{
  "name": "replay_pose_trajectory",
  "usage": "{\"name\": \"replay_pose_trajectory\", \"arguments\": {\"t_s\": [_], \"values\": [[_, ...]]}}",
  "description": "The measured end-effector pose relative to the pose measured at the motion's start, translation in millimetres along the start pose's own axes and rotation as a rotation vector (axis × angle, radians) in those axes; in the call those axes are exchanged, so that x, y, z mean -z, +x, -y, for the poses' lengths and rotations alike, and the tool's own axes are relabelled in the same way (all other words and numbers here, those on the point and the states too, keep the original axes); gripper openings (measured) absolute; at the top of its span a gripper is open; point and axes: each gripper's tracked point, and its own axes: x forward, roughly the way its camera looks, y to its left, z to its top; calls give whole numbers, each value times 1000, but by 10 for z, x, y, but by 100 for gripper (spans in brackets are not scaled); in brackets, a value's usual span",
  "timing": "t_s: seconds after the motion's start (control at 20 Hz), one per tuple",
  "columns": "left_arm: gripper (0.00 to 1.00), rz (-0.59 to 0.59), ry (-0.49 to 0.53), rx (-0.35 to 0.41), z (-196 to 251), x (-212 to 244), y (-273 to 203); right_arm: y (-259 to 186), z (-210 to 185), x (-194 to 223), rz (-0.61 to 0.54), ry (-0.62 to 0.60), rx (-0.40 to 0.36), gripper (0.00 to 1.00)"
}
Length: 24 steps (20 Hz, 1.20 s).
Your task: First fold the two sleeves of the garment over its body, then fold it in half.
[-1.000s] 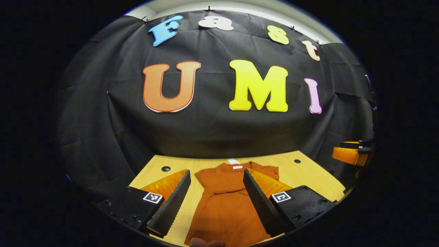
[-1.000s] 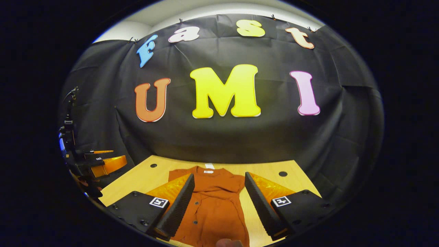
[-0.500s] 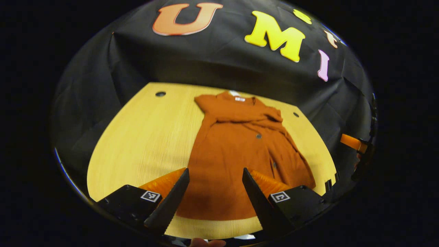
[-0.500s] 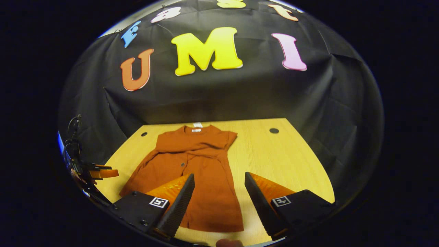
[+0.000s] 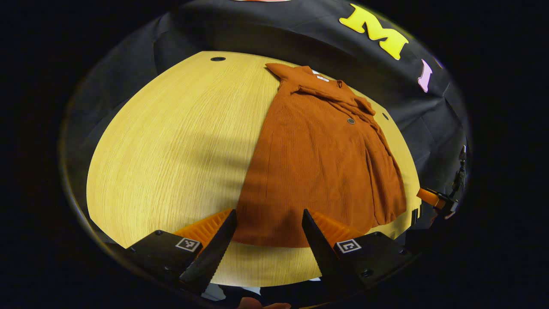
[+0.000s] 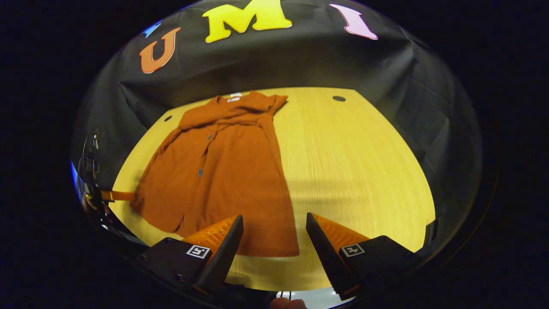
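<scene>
A rust-orange buttoned garment (image 5: 326, 163) lies flat on the wooden table (image 5: 171, 141), collar toward the booth wall. Both short sleeves (image 5: 339, 92) lie folded across its chest just below the collar. My left gripper (image 5: 269, 211) is open and hovers over the near hem's left corner without touching the cloth. In the right gripper view the garment (image 6: 223, 167) spreads to the left, its sleeves (image 6: 233, 115) crossed over the chest. My right gripper (image 6: 274, 215) is open above the hem's right corner, with nothing between its fingers.
The table's near edge (image 5: 266, 274) runs just under the hem. Round holes (image 6: 339, 98) sit in the far corners of the table. The other gripper shows at the right rim (image 5: 433, 199) of the left gripper view and the left rim (image 6: 109, 195) of the right gripper view.
Both views have tipped from the wall down onto the table. The grippers now hang over the near hem instead of the chest. Both stay open.
</scene>
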Motion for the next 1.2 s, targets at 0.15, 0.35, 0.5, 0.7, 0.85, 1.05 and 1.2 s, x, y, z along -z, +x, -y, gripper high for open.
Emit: {"name": "replay_pose_trajectory", "arguments": {"t_s": [0.15, 0.35, 0.5, 0.7, 0.85, 1.05, 1.2], "values": [[99, 10, 5, 4, -18, -8, 15, 143, 58, 305, -97, 22, 31, 94], [96, 7, 10, -10, -89, 20, 5, 232, 62, 404, -131, 19, 54, 96], [95, -3, 23, -7, -100, 39, 4, 230, 2, 423, -139, -18, 60, 96], [92, -31, 62, 3, -14, 111, 9, 293, -82, 405, -147, -39, 60, 80], [82, -51, 52, 98, 245, 192, 18, 311, -144, 390, -152, -17, 53, 43], [12, -46, 47, 74, 310, 210, 128, 328, -125, 354, -153, 55, 42, 28], [4, -36, 14, 92, 380, 176, 107, 314, -114, 330, -164, 137, 19, 7]]}}
